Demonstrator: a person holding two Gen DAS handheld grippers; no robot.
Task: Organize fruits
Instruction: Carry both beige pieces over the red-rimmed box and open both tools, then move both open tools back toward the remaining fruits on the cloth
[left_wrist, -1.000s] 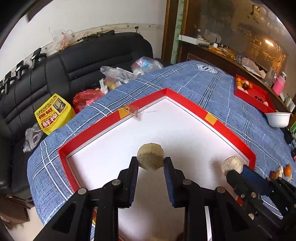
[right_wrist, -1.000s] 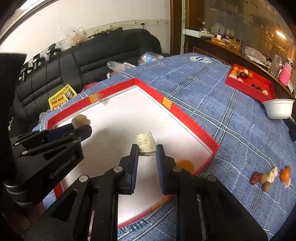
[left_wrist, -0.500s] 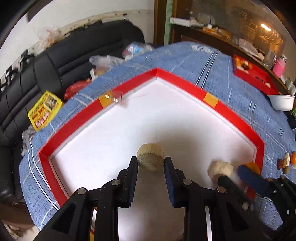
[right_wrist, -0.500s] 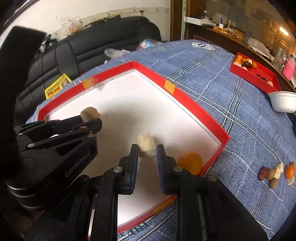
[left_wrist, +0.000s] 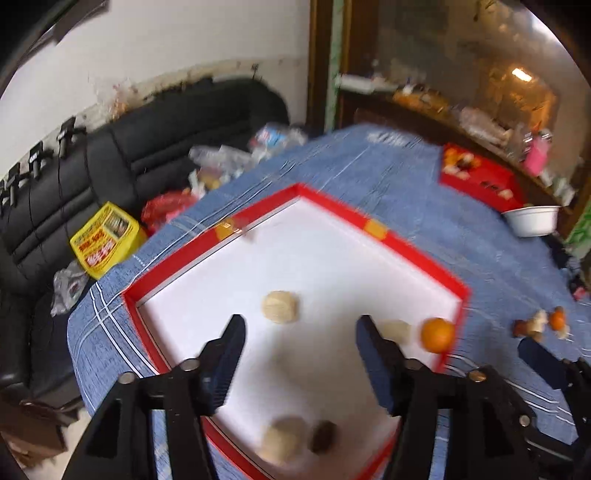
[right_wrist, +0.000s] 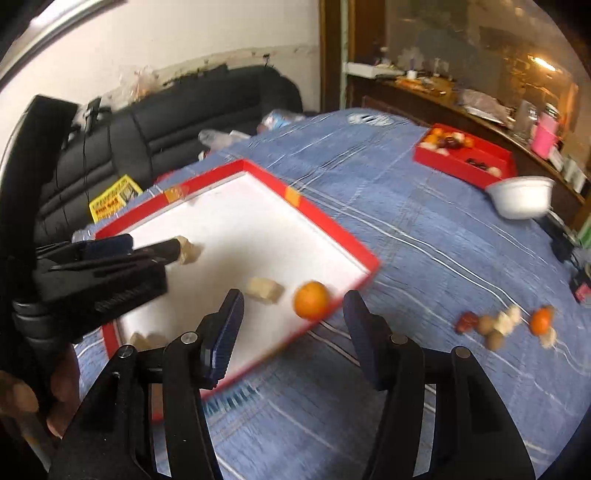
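A red-rimmed white tray (left_wrist: 384, 232) (right_wrist: 325, 221) lies on the blue checked cloth. In it lie a pale round fruit (left_wrist: 279, 306) (right_wrist: 188, 249), a pale chunk (left_wrist: 397, 329) (right_wrist: 264, 289), an orange (left_wrist: 437, 334) (right_wrist: 311, 304), and near the front a pale fruit (left_wrist: 282, 441) beside a dark one (left_wrist: 323, 435). My left gripper (left_wrist: 299, 332) is open and empty above the tray, the round fruit just beyond it. My right gripper (right_wrist: 293, 317) is open and empty over the tray's near corner by the orange. Both views are blurred.
A loose cluster of small fruits (right_wrist: 506, 325) (left_wrist: 541, 323) lies on the cloth to the right. A smaller red tray of fruits (right_wrist: 465, 155) and a white bowl (right_wrist: 521, 197) stand at the far right. A black sofa (left_wrist: 92, 173) with bags lies beyond the table's left edge.
Both grippers have opened and let go of their pale fruits, which now lie in the tray. Both have pulled back and up from the tray.
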